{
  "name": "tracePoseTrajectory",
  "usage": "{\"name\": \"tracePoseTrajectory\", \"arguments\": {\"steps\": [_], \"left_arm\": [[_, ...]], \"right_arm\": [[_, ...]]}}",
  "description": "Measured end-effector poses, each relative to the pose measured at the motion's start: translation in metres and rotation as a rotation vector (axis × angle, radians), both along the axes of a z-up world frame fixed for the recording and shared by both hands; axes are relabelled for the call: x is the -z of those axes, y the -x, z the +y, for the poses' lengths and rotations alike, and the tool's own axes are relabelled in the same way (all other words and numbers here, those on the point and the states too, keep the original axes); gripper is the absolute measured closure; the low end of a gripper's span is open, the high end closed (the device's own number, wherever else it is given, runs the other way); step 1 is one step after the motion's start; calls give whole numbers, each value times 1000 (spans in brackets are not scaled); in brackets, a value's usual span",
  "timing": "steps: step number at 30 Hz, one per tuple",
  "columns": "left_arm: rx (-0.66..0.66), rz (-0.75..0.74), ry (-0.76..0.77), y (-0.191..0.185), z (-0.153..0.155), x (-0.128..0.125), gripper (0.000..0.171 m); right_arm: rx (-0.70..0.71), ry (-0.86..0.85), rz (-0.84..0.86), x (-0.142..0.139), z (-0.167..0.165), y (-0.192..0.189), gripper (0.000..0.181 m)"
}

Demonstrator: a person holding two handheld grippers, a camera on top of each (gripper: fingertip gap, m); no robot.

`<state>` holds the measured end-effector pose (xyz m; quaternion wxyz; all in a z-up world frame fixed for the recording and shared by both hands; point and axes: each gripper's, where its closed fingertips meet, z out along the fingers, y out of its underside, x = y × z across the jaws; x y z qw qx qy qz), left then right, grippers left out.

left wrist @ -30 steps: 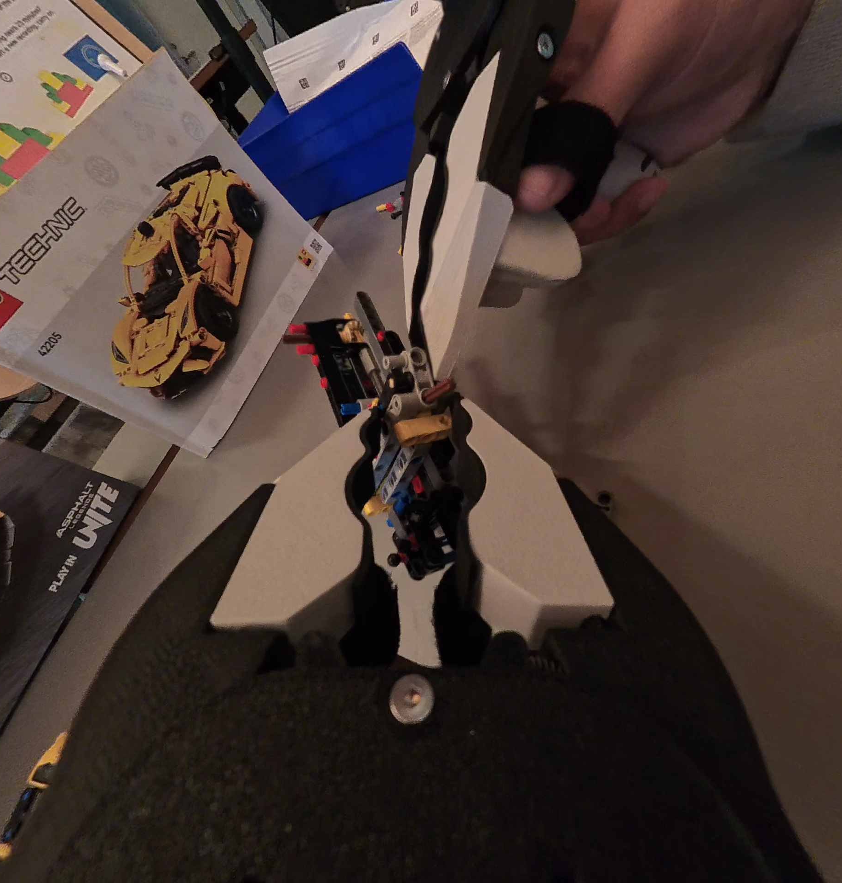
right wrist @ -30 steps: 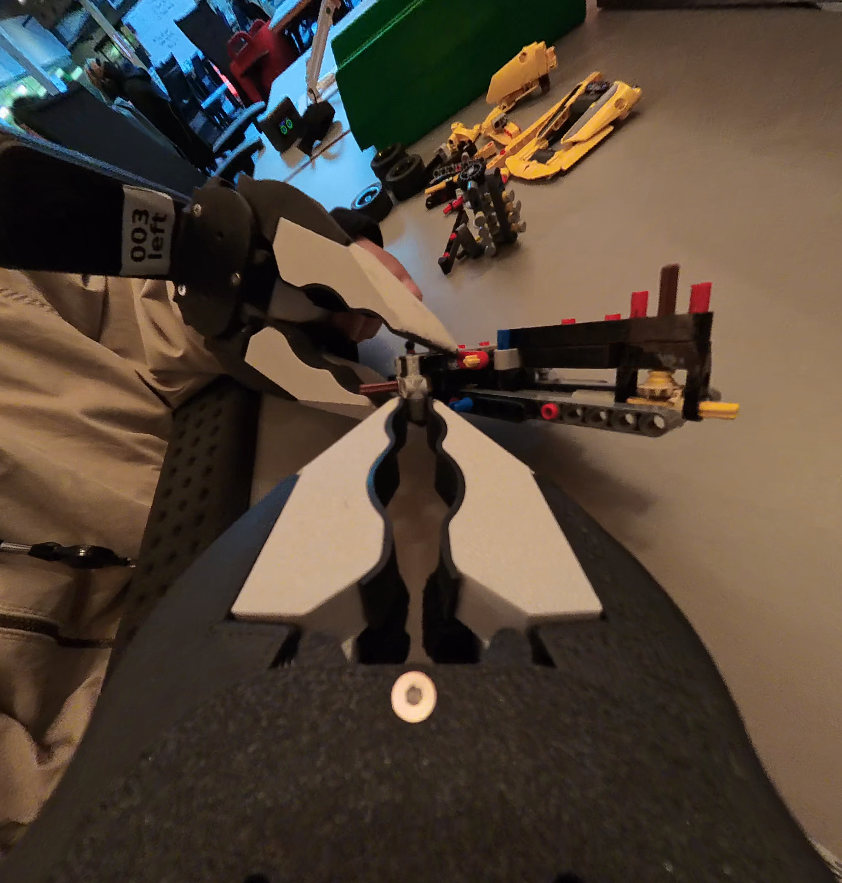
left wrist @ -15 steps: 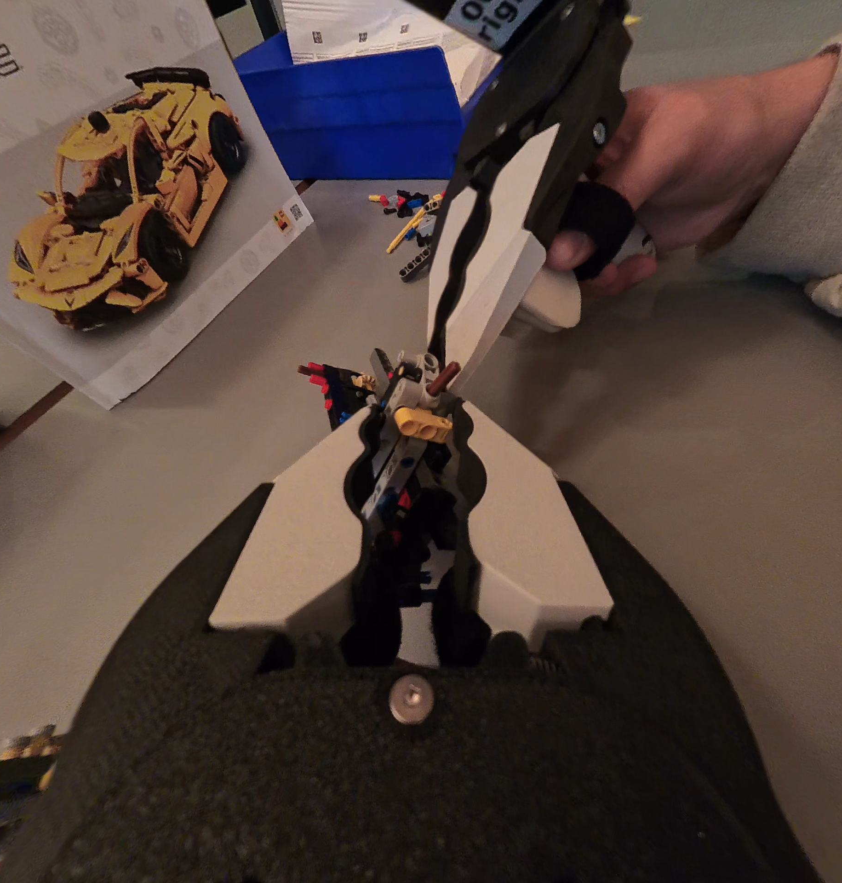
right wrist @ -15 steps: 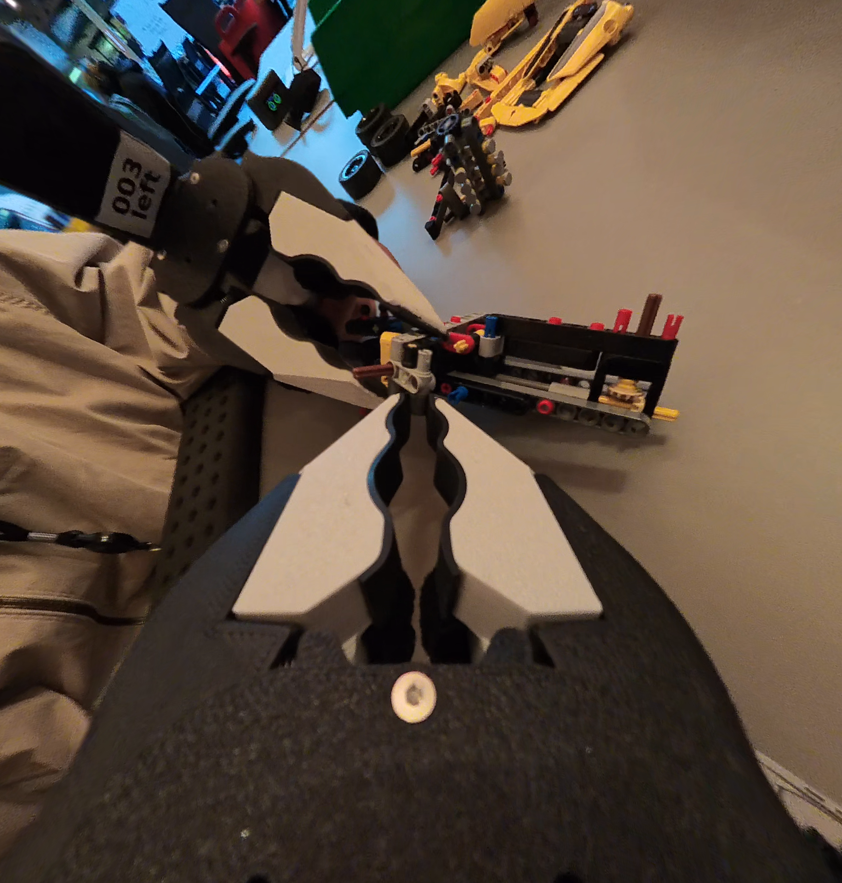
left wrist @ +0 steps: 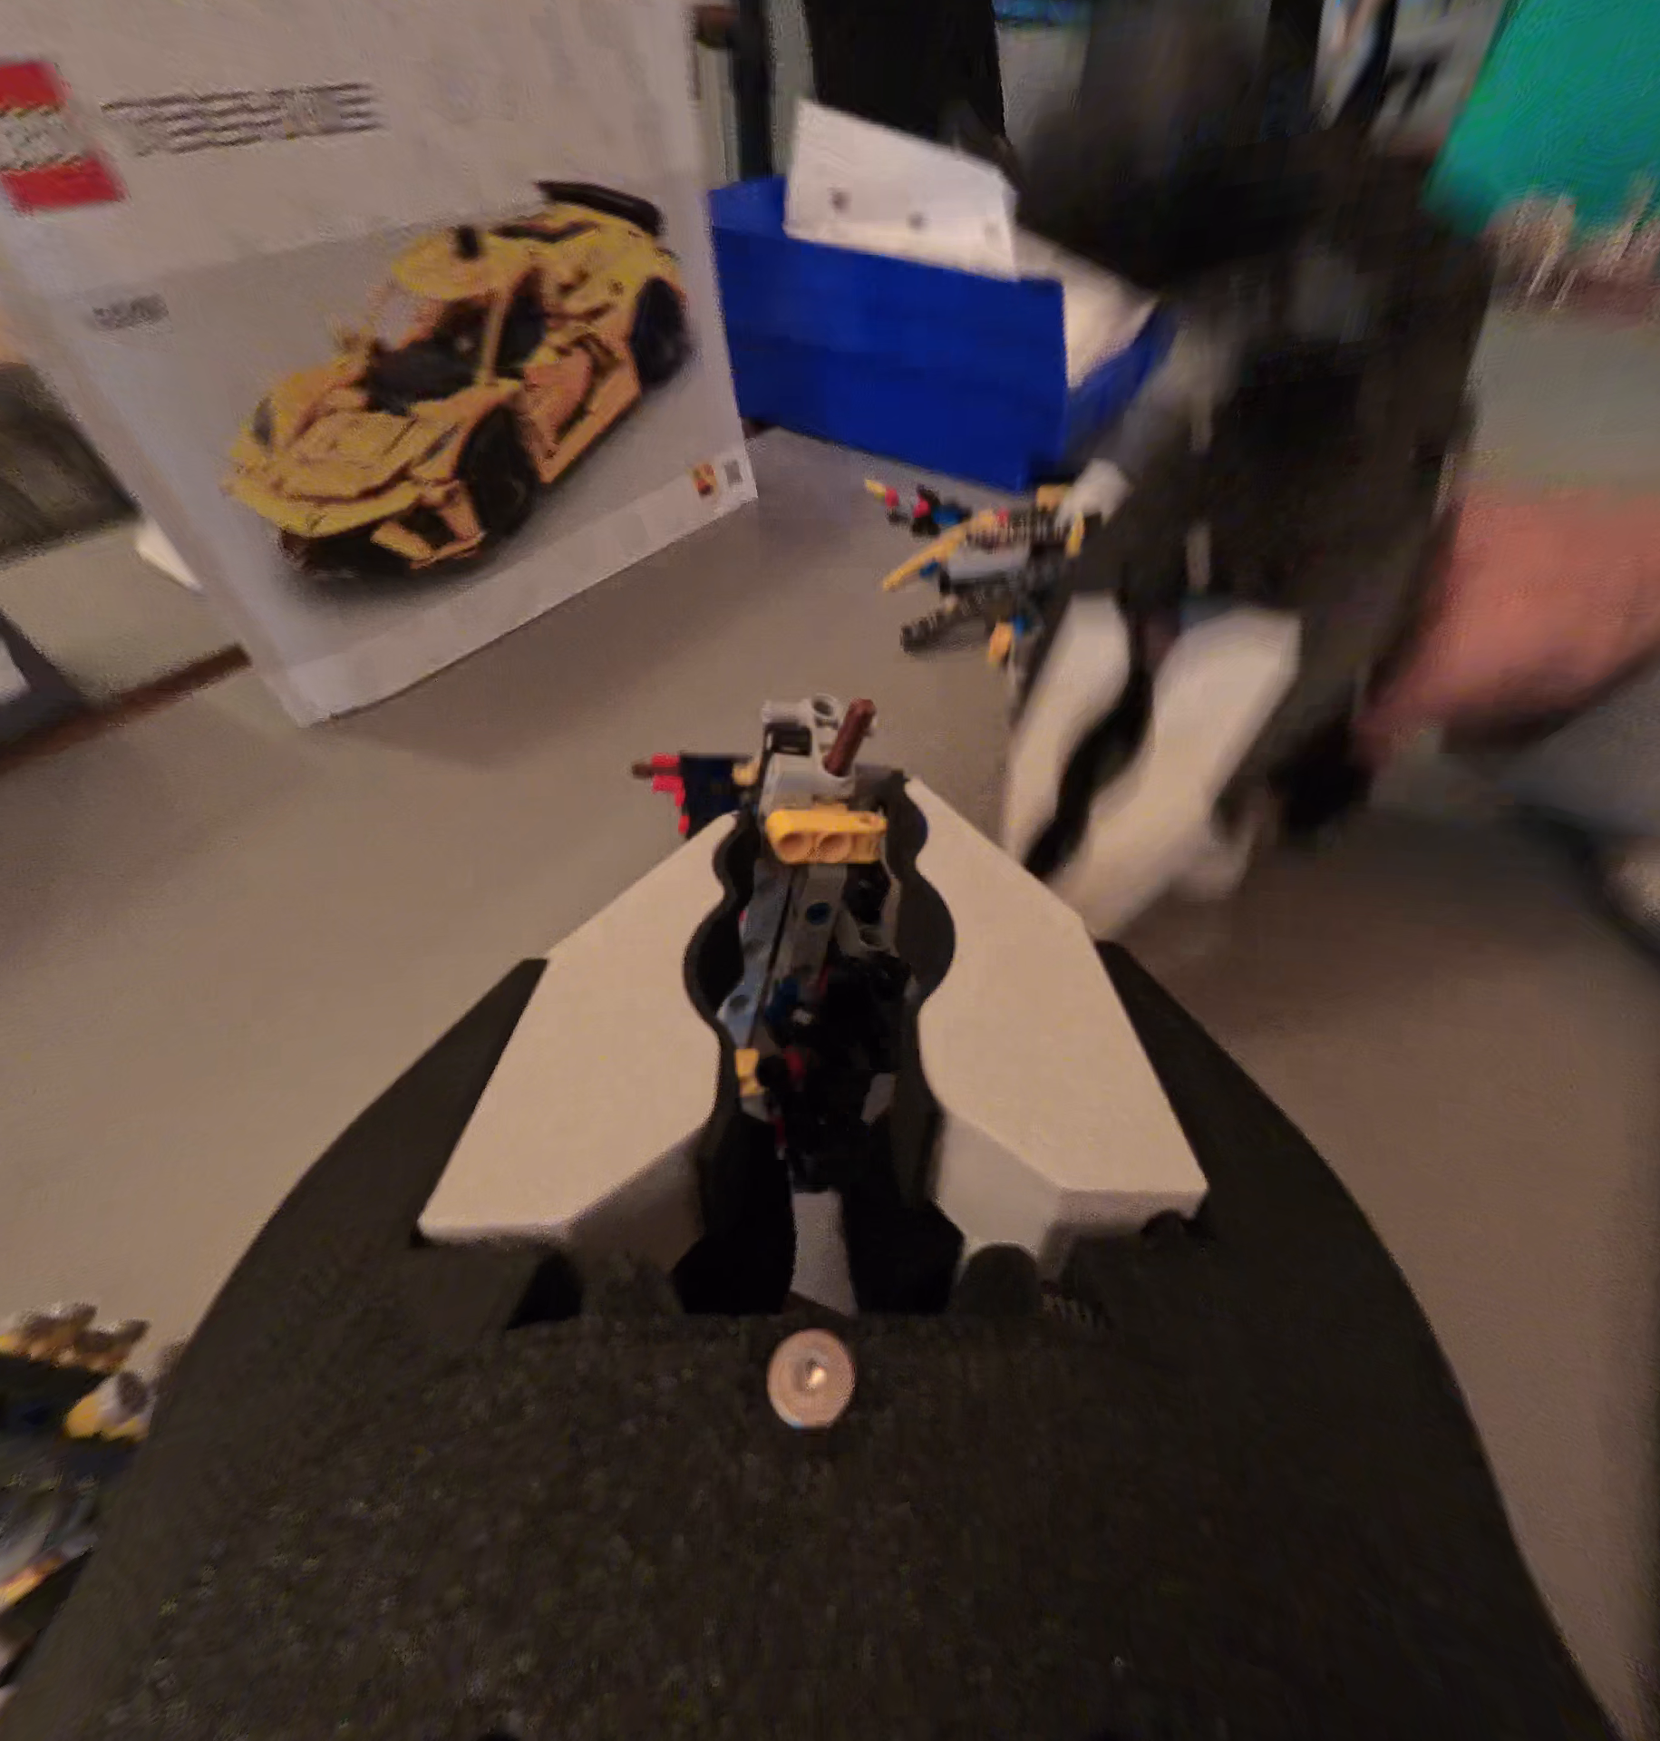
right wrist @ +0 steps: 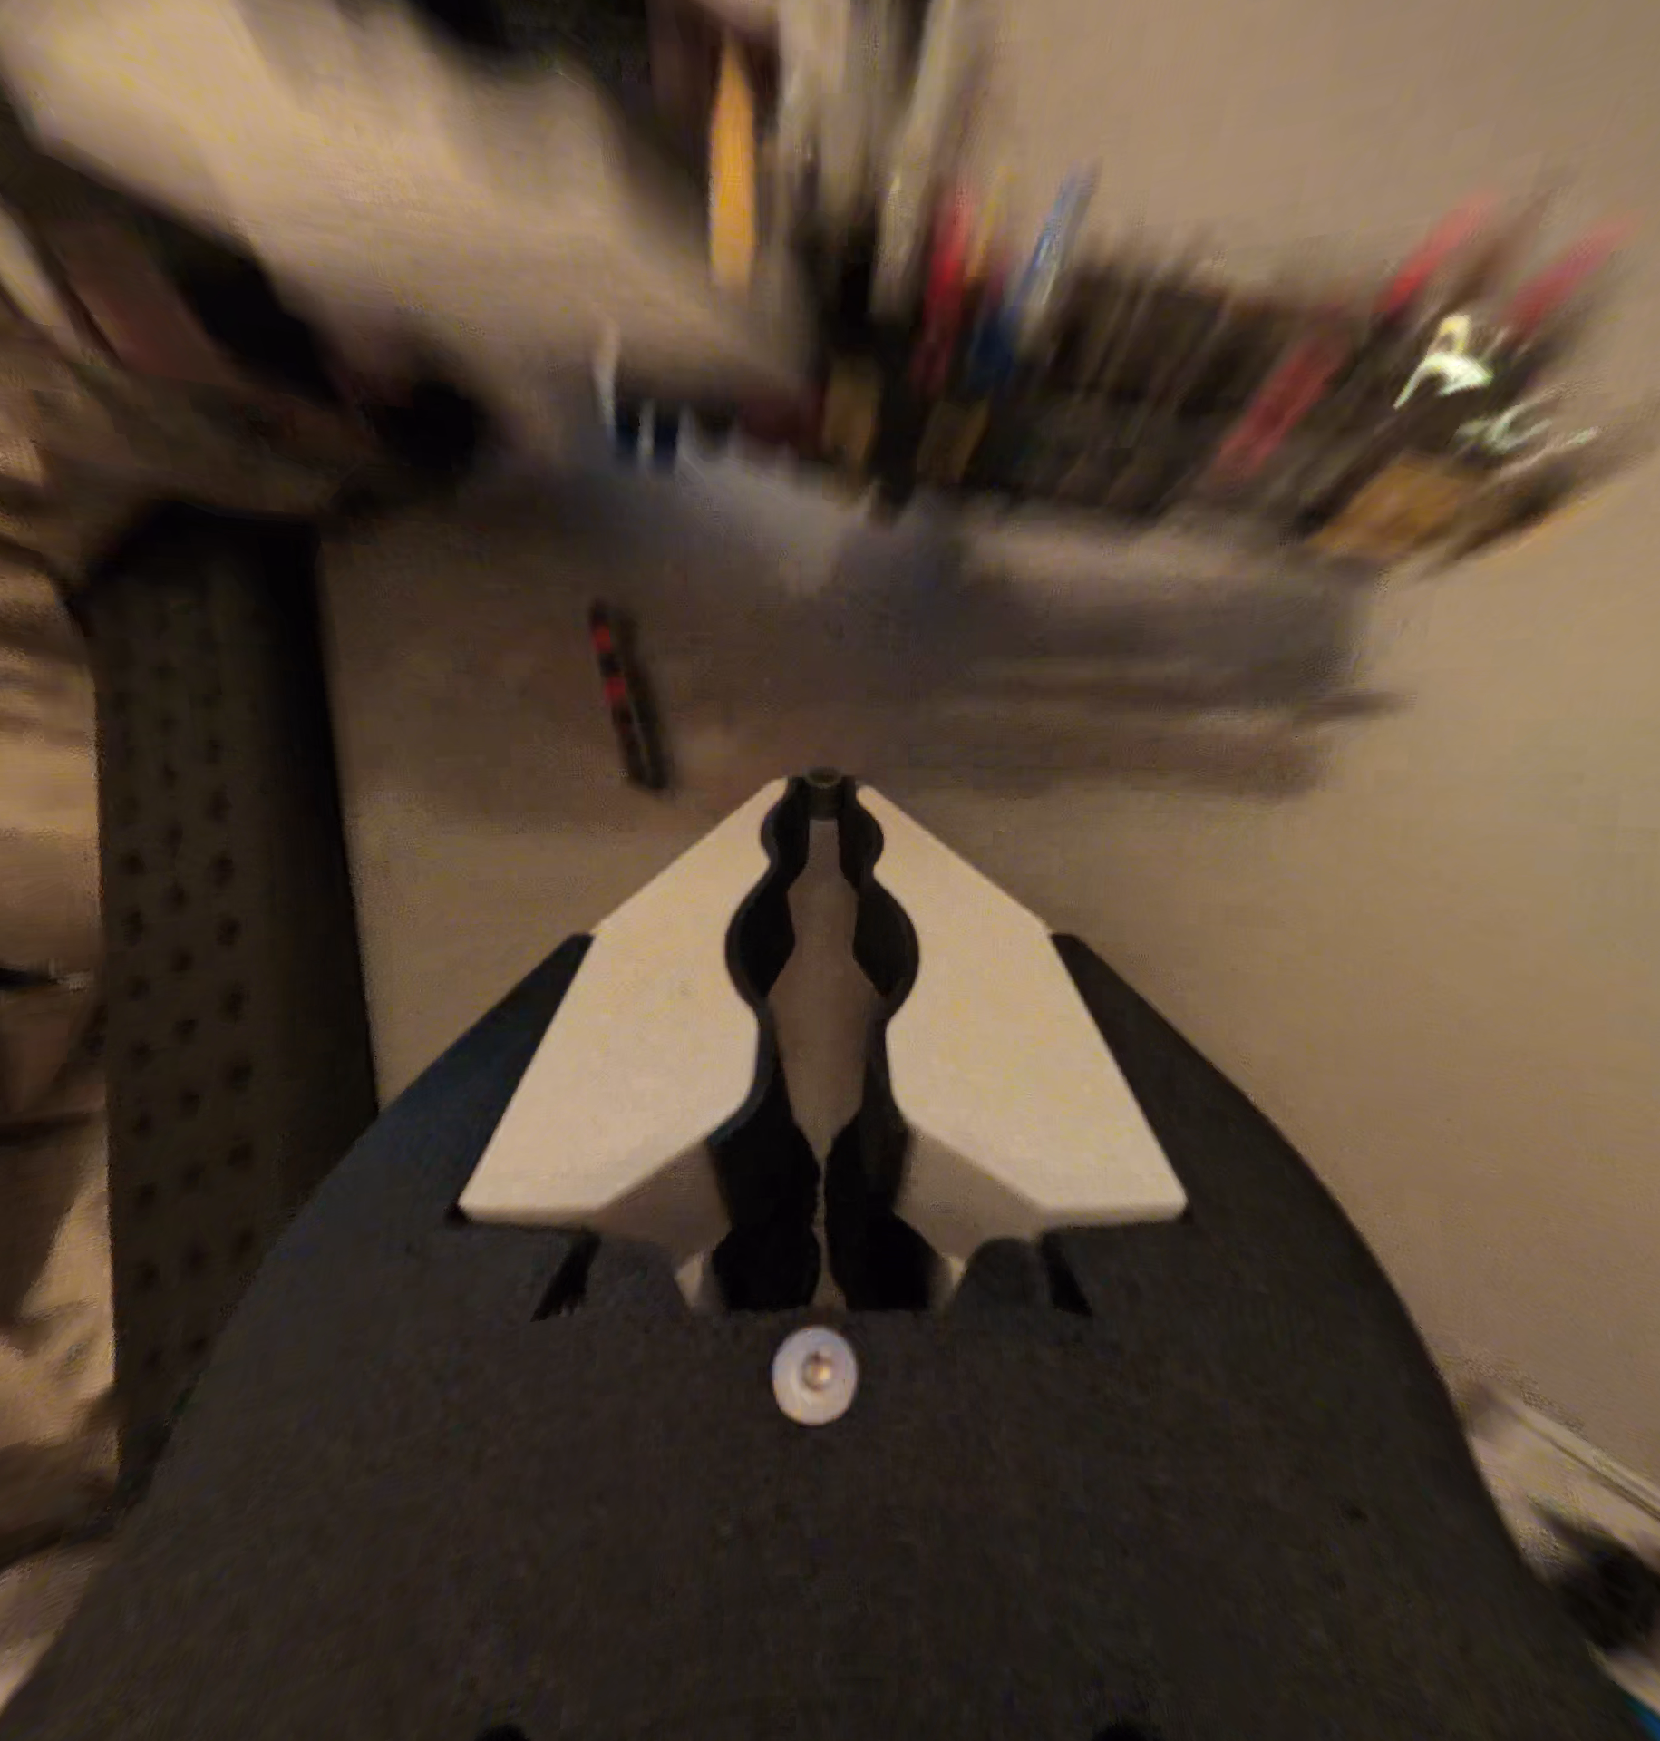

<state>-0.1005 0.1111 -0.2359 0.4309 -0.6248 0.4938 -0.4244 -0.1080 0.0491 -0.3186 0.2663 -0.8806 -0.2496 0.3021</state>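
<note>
Grey, black and yellow brick parts made up the brick assembly [left wrist: 812,942] that the left tool [left wrist: 821,801] clamped between its pale fingers in the left wrist view, with a grey connector and a brown axle [left wrist: 849,735] sticking out past the tips, above the tabletop [left wrist: 336,942]. A second earlier the right tool [left wrist: 1127,754] had its tips against that connector; now it stood off to the right, clear of the assembly, smeared by motion, with the person's hand [left wrist: 1560,612] behind it. A booklet with a yellow car on its cover [left wrist: 430,377] leaned at the back left, a blue bin [left wrist: 901,377] with white papers stood beside it, and loose bricks [left wrist: 986,565] lay in front of the bin. In the right wrist view the right tool [right wrist: 823,787] was almost closed, and a small dark pin [right wrist: 823,780] appeared to be pinched at the very tips. The assembly [right wrist: 1184,424] was only a blurred streak farther off, no longer touching those tips. A short black-and-red piece [right wrist: 628,697] lay on the tabletop below it, and a beige sleeve [right wrist: 16,659] and a dark perforated chair back [right wrist: 204,848] filled the left edge.
</note>
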Motion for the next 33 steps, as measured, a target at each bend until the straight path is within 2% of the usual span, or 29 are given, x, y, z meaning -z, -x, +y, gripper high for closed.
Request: {"name": "tracePoseTrajectory", "arguments": {"steps": [1,2,4,5,7,9,11,14,16,19,23,26,28,30,32,33], "left_arm": [[-18,-67,97,3,13,-13,145],[-10,-91,91,6,17,-18,145],[17,-54,15,7,11,-11,144],[44,-65,25,7,5,-9,143],[76,-51,42,7,0,-5,143],[104,-42,18,8,-3,-1,143],[106,-33,41,7,-2,3,143],[100,-8,19,7,1,4,143],[105,-15,-15,9,-1,2,142],[116,-13,-21,10,-4,0,142],[138,22,-80,9,-10,6,142],[142,35,-129,9,-12,6,142],[142,31,-160,10,-13,5,142],[160,14,-187,11,-16,2,142],[190,-6,-226,11,-22,-2,142],[218,-16,-251,11,-28,-4,142]], "right_arm": [[-46,28,35,7,-8,14,176],[-29,-42,-31,2,-1,9,175],[66,-198,84,-49,21,-2,176],[94,-213,89,-54,27,-9,176],[87,-170,80,-43,24,-14,176],[99,-209,120,-52,21,-20,176],[165,-252,106,-64,19,-46,176],[378,-317,11,-75,13,-117,176],[452,-303,-37,-74,-3,-150,175],[554,-241,-203,-61,-22,-192,175],[620,-187,-281,-47,-33,-214,162],[675,-228,-321,-53,-31,-228,153],[714,-318,-268,-71,-26,-231,153],[695,-400,-142,-91,-16,-213,152],[557,-456,24,-107,-3,-167,153],[445,-453,127,-113,0,-134,153]]}}
